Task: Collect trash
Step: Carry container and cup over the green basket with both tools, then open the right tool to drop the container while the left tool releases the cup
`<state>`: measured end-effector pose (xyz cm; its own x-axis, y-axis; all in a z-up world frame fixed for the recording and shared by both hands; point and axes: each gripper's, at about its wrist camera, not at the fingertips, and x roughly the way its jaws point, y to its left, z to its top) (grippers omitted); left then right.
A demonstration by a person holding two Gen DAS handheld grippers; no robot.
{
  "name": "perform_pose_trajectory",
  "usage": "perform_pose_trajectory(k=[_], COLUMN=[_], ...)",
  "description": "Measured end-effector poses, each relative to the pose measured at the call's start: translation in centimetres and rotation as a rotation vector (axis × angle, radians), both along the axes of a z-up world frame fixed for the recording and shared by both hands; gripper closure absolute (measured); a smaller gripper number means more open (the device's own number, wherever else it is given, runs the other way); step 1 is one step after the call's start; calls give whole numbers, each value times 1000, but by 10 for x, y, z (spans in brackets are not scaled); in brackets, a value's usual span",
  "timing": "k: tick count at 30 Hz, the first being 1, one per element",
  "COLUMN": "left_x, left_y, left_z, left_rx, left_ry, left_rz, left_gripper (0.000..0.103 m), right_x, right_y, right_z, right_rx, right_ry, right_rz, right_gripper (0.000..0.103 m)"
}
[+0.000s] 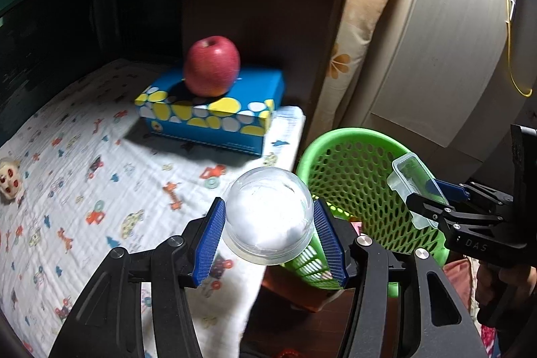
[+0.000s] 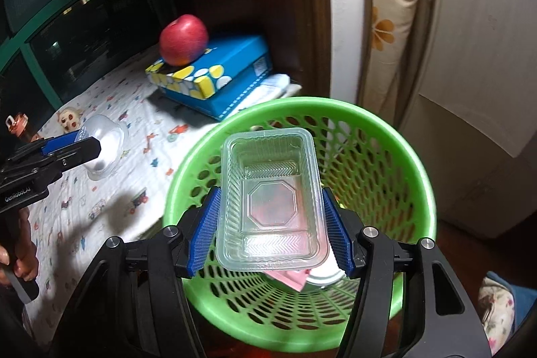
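R gripper [image 2: 270,217] clamps clear tray [image 2: 268,200] over green basket [image 2: 396,136]; L gripper [image 1: 268,230] grips clear cup [image 1: 268,213] above tablecloth [image 1: 84,156], beside basket

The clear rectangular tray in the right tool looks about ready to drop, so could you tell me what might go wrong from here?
1. The tray is held above the green basket toward its near side; released tilted, it might catch the rim.
2. The left tool holds a clear round cup at the basket's edge near the right tool, so they could bump.
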<state>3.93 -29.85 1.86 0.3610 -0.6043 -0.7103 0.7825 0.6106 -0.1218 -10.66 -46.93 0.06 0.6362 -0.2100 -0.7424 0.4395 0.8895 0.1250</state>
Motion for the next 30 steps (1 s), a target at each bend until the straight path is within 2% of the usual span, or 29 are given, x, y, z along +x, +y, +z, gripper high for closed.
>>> perform_pose_trajectory(k=[12, 30], left_x=[-31, -47], left_y=[-51, -79], left_z=[-6, -14], left_rx=[22, 37], left_ry=[11, 40], left_rz=[-100, -148], left_gripper=[50, 50], right_x=[-32, -59], right_y=[-24, -30], right_z=[-2, 12], right_rx=[16, 19], right_ry=[-16, -65], right_rz=[-64, -97], right_gripper=[38, 33])
